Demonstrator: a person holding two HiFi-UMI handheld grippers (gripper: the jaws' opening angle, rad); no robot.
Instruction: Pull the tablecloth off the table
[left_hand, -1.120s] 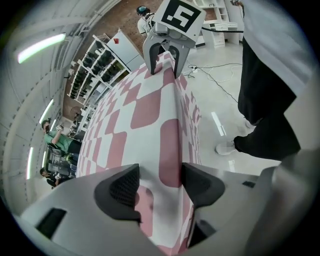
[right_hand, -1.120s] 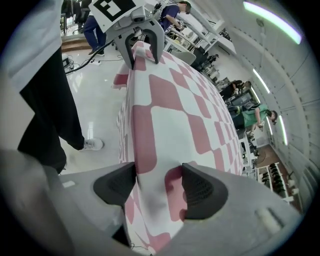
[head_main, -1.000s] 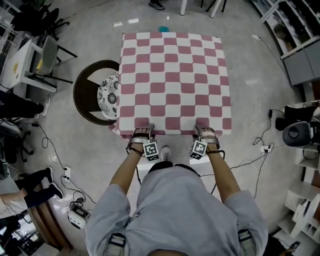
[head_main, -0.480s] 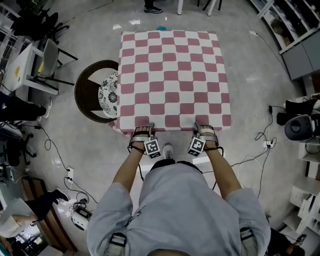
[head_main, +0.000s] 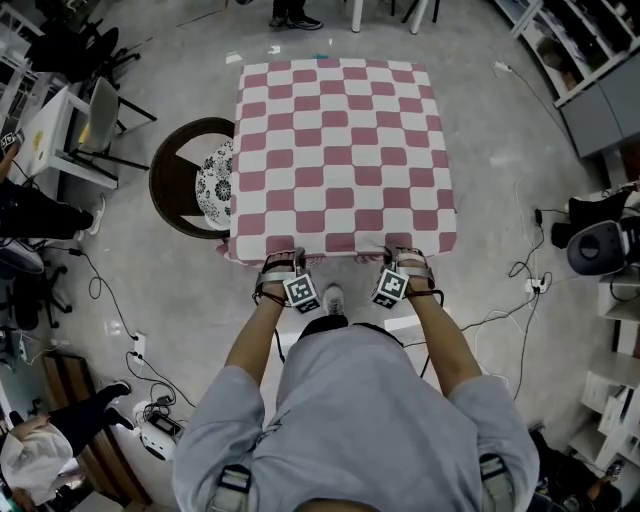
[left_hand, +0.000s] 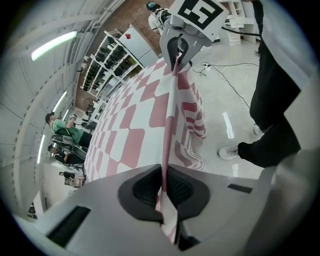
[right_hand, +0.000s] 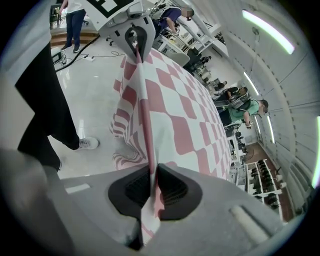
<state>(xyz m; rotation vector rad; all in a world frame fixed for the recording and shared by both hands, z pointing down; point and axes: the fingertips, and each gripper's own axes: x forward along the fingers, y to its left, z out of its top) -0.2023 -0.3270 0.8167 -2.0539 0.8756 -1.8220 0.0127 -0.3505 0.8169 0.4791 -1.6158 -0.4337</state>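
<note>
The checked tablecloth (head_main: 340, 150) is lying flat over the table, covering it entirely, with its hem drooping over the table's near edge. It is looking close to square, so no long axis is standing out; its rows of checks are running straight away from the person. It is probably going to handle as light, soft and floppy, so that hem is the place to take hold. The left gripper (head_main: 283, 262) and right gripper (head_main: 405, 256), whose jaws have just been closing, are each pinching a fold of hem toward the table's near corners.

One tablecloth (head_main: 340, 150), two tongs (head_main: 284, 257) (head_main: 409, 253), one round chair (head_main: 168, 172)
</note>
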